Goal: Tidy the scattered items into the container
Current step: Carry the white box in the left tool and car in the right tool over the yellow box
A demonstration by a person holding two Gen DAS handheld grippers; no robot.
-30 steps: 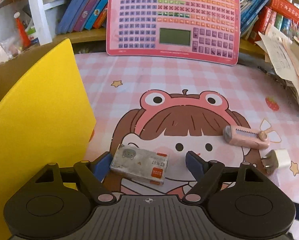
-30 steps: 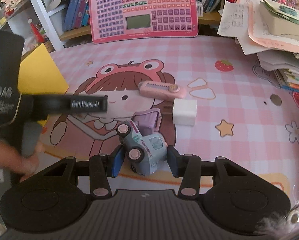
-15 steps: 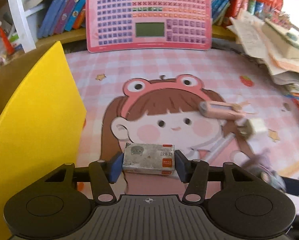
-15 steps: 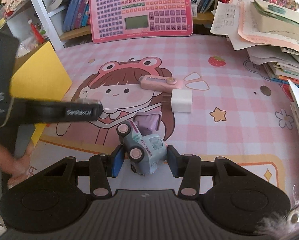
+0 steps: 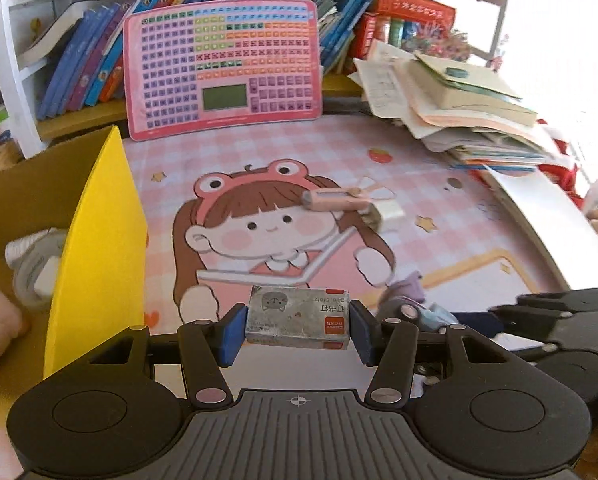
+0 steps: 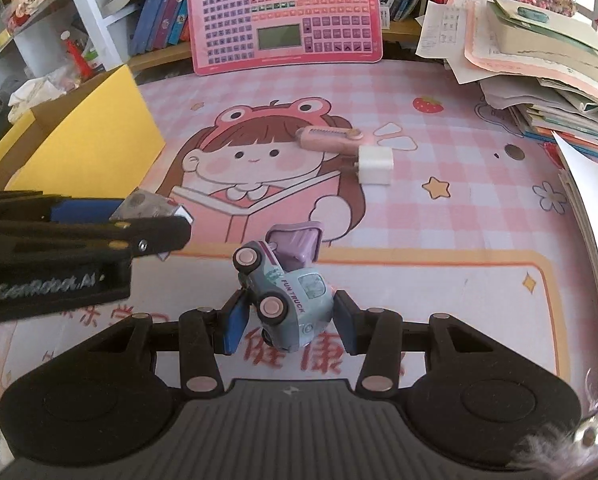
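Note:
My left gripper (image 5: 297,326) is shut on a small grey staple box (image 5: 297,316) and holds it above the pink mat, right of the yellow cardboard box (image 5: 99,240). My right gripper (image 6: 287,320) is shut on a light blue toy truck (image 6: 285,292) with a purple bed, lifted off the mat. The left gripper with the staple box (image 6: 147,206) also shows in the right wrist view. A pink utility knife (image 6: 327,136) and a white charger plug (image 6: 375,166) lie on the mat (image 6: 439,208) farther back; both also show in the left wrist view (image 5: 331,198).
The yellow box holds a white item (image 5: 35,256) inside. A pink keyboard toy (image 6: 285,12) leans against the bookshelf at the back. A pile of papers and books (image 6: 539,60) sits at the right. A coin (image 6: 514,152) lies near it.
Both grippers have risen and pulled back, carrying the staple box and the toy truck off the mat. The left gripper closed on the box a second ago.

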